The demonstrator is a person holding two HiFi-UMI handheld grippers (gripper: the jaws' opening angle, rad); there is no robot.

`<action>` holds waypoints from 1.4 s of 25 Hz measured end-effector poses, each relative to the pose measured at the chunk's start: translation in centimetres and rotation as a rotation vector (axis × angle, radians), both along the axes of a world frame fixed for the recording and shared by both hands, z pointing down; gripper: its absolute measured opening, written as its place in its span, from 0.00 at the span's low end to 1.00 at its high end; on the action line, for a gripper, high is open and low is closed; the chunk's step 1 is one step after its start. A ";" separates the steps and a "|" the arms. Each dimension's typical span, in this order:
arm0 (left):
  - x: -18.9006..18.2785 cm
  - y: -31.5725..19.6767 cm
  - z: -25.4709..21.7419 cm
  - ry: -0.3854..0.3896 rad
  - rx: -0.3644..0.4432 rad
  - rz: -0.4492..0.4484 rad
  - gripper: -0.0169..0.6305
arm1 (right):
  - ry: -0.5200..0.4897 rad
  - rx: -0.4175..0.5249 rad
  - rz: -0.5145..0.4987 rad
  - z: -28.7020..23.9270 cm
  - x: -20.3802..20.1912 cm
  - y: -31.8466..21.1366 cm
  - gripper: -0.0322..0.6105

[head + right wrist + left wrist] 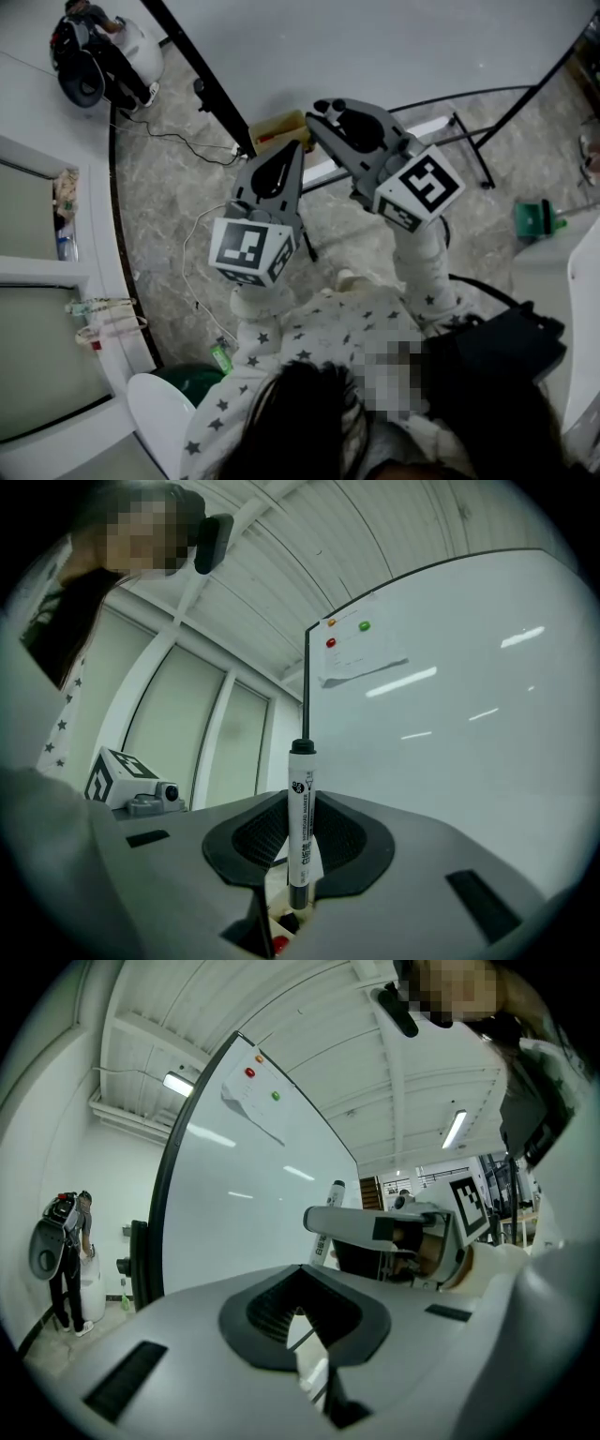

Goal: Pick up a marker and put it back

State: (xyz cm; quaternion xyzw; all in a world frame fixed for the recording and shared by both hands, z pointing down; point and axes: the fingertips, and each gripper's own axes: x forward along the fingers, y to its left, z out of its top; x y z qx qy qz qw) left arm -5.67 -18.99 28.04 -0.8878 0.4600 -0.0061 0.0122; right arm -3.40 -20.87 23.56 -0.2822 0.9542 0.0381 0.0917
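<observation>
Jaws of the right gripper (pixel 298 827) clamped an upright marker (pixel 301 778) before the whiteboard (pixel 450 724); the left gripper (pixel 302 1283) was closed, empty.

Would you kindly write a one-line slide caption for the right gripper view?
Right gripper shut on an upright marker, held in front of a whiteboard.

A small red thing (pixel 279 943) below the white, black-capped marker (pixel 301 822) in my right gripper (pixel 300 855) is mostly hidden; I can't tell what.
</observation>
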 end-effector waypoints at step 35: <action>-0.9 -3.3 4.7 0.041 -0.019 -0.065 0.03 | -0.034 -0.081 0.001 6.3 -0.4 -5.1 0.17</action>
